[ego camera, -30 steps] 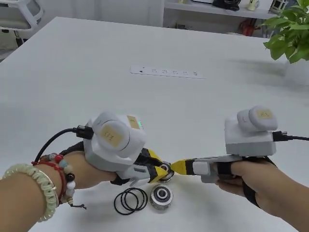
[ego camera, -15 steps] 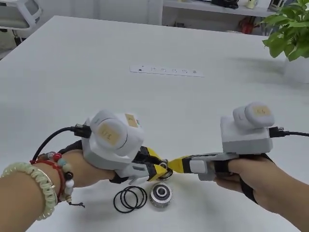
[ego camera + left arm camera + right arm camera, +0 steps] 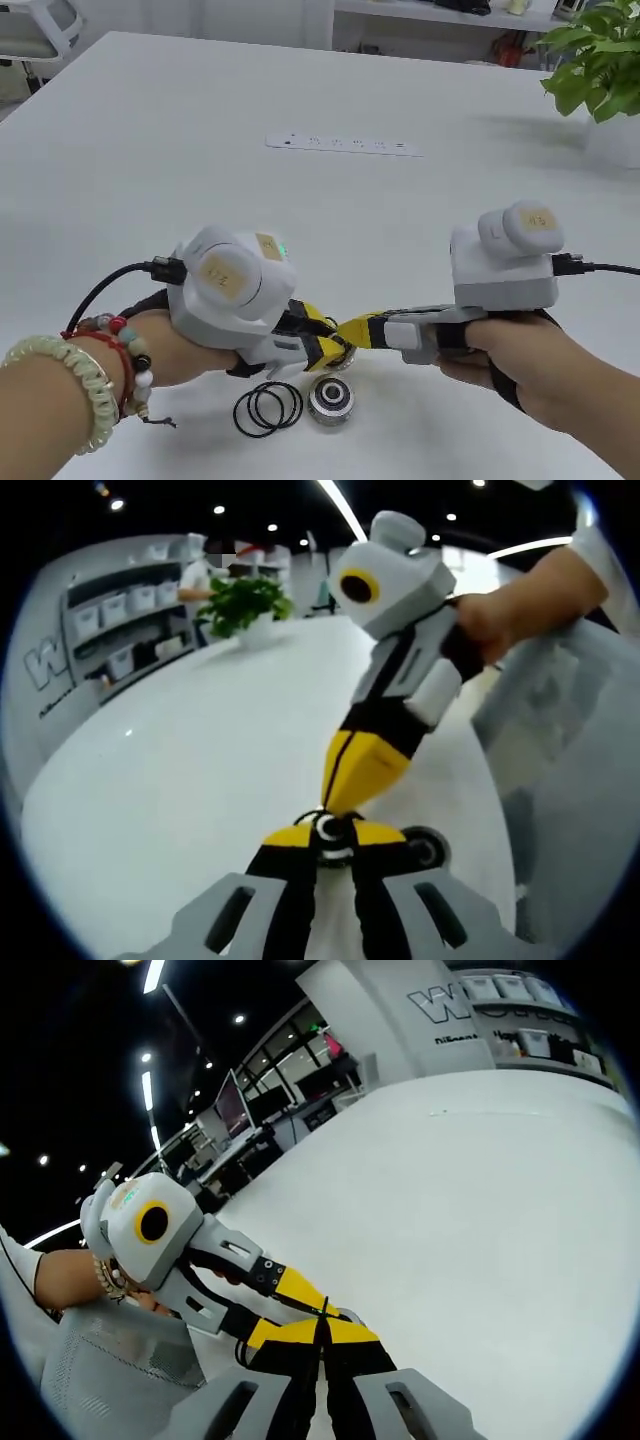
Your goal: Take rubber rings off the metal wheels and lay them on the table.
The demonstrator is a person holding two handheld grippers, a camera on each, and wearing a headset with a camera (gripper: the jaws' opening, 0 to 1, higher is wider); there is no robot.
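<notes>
White table (image 3: 420, 230), open office. Metal wheel (image 3: 330, 828): pinched in L gripper (image 3: 336, 352) jaws, dead ahead of R gripper (image 3: 351, 331) tips, touching. R jaws pressed together; ring nipped or not, can't tell. Just below both claws: 2nd wheel (image 3: 331, 398), loose rubber rings (image 3: 268, 408).

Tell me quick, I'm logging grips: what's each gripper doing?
Left gripper: shut on the metal wheel.
Right gripper: shut against that wheel; what it pinches cannot be told.
</notes>
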